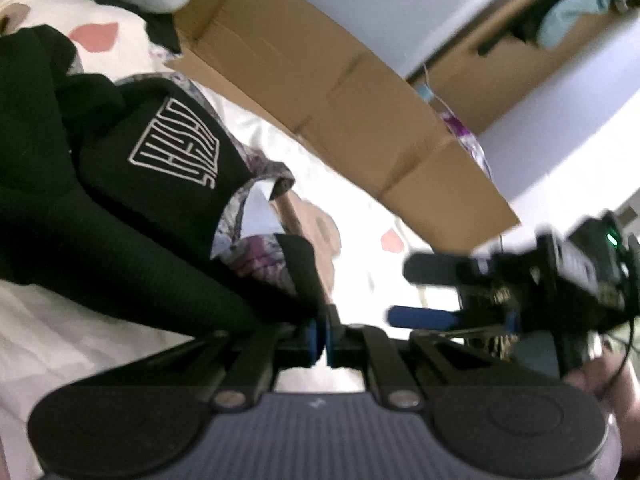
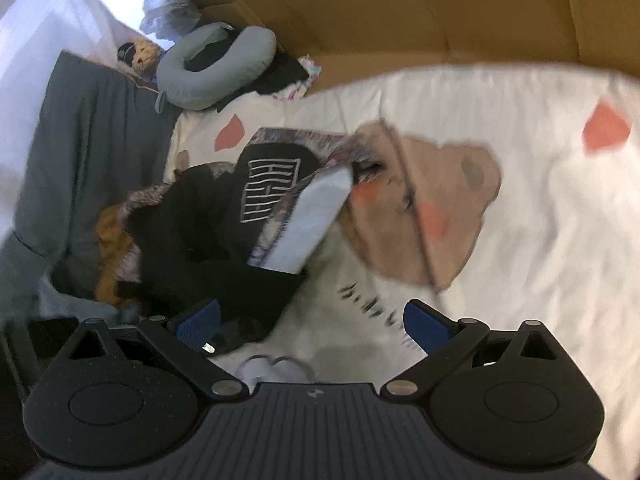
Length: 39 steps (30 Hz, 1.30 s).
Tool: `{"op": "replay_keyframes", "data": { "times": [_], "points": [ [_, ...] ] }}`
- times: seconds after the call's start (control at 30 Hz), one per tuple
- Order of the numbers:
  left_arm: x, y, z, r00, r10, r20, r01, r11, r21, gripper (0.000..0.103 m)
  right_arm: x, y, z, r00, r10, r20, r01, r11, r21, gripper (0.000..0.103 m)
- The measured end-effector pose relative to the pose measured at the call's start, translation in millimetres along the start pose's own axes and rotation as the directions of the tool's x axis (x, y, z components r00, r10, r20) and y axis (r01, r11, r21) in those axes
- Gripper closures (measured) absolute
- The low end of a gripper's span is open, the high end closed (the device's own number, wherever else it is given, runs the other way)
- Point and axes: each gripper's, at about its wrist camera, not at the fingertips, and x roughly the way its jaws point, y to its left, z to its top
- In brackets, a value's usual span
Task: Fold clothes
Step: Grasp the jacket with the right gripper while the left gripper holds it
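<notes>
Lying crumpled at left of both views, black top (image 2: 224, 216) with its white logo facing up, piled over a patterned garment (image 2: 288, 216) on the bear-print sheet (image 2: 520, 240). Pinching a black hem at lower centre of the left view, left gripper (image 1: 322, 338), blue pads nearly touching with cloth between. Hovering wide open at the bottom of the right view, right gripper (image 2: 312, 326), left pad just over the black fabric's edge, holding nothing. Risking, by judgement, a drag of the patterned piece along with the top, given the two lying tangled; risking too a slip, given how thin the pinched bite looks. Blurring much of both views; hiding the hem's exact layer count between the pads. Cutting off the box (image 1: 340, 92) at the top, and leaving the top's sleeves impossible to pick out among the folds.
</notes>
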Motion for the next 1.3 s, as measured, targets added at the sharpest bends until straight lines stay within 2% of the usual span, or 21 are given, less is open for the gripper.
{"op": "replay_keyframes", "data": {
  "times": [0.1,0.23,0.33,0.4,0.43,0.5,0.53,0.6,0.63,0.67,0.7,0.73,0.87,0.93,0.97,1.0,1.07,1.13,1.2,1.3],
  "points": [
    [-1,-5,-8,0.999,-0.018,-0.041,0.020,0.999,0.043,0.099,14,-10,-5,0.996,0.079,-0.052,-0.073,0.991,0.115,0.002],
    [-3,-8,-18,0.995,-0.046,-0.090,0.052,0.997,0.063,0.099,33,-16,-19,0.992,0.081,-0.099,-0.065,0.986,0.156,0.002],
    [-3,-11,-27,0.989,-0.058,-0.133,0.070,0.994,0.084,0.099,46,-21,-29,0.982,0.146,-0.119,-0.116,0.967,0.226,0.004],
    [-5,-13,-31,0.986,-0.058,-0.158,0.074,0.993,0.096,0.099,53,-22,-35,0.972,0.202,-0.117,-0.163,0.946,0.279,0.019],
    [-6,-15,-32,0.985,-0.060,-0.165,0.077,0.992,0.100,0.099,57,-22,-39,0.967,0.226,-0.113,-0.182,0.933,0.311,0.023],
    [-7,-18,-33,0.983,-0.056,-0.175,0.077,0.990,0.115,0.099,63,-24,-48,0.960,0.258,-0.110,-0.203,0.910,0.362,0.044],
    [-7,-19,-34,0.982,-0.044,-0.184,0.068,0.990,0.124,0.099,65,-25,-51,0.960,0.254,-0.116,-0.197,0.910,0.365,0.052],
    [-9,-17,-35,0.979,-0.023,-0.204,0.049,0.991,0.123,0.097,69,-27,-55,0.963,0.237,-0.128,-0.177,0.915,0.364,0.079],
    [-11,-15,-35,0.976,-0.013,-0.216,0.039,0.992,0.118,0.096,69,-28,-55,0.965,0.228,-0.129,-0.169,0.918,0.358,0.084],
    [-14,-12,-35,0.973,-0.002,-0.230,0.029,0.993,0.113,0.088,67,-29,-55,0.968,0.217,-0.126,-0.162,0.923,0.350,0.091],
    [-17,-10,-34,0.971,0.016,-0.238,0.010,0.994,0.110,0.086,66,-30,-54,0.971,0.207,-0.123,-0.154,0.927,0.342,0.096],
    [-21,-7,-31,0.971,0.039,-0.237,-0.014,0.994,0.109,0.082,64,-31,-54,0.973,0.196,-0.120,-0.147,0.931,0.334,0.096],
    [-40,8,-18,0.964,0.149,-0.222,-0.128,0.986,0.108,0.054,54,-33,-47,0.979,0.183,-0.093,-0.149,0.946,0.287,0.098],
    [-49,18,-11,0.955,0.219,-0.199,-0.201,0.974,0.108,0.045,49,-34,-43,0.981,0.178,-0.079,-0.152,0.953,0.263,0.098],
    [-55,24,-6,0.949,0.258,-0.179,-0.245,0.965,0.092,0.045,47,-34,-42,0.982,0.175,-0.071,-0.153,0.956,0.251,0.098],
    [-61,31,-2,0.942,0.297,-0.159,-0.288,0.955,0.074,0.044,44,-35,-40,0.983,0.173,-0.064,-0.153,0.959,0.239,0.098],
    [-72,44,6,0.922,0.368,-0.124,-0.367,0.930,0.036,0.033,38,-36,-37,0.985,0.168,-0.050,-0.153,0.964,0.218,0.099],
    [-80,56,11,0.898,0.429,-0.097,-0.431,0.902,-0.004,0.029,33,-40,-36,0.986,0.160,-0.038,-0.148,0.965,0.216,0.099],
    [-86,68,14,0.875,0.476,-0.088,-0.481,0.876,-0.038,0.029,28,-45,-34,0.989,0.146,-0.032,-0.136,0.967,0.217,0.099],
    [-90,83,17,0.853,0.516,-0.081,-0.522,0.849,-0.086,0.023,14,-53,-29,0.992,0.129,-0.013,-0.124,0.974,0.192,0.099]
  ]
}}
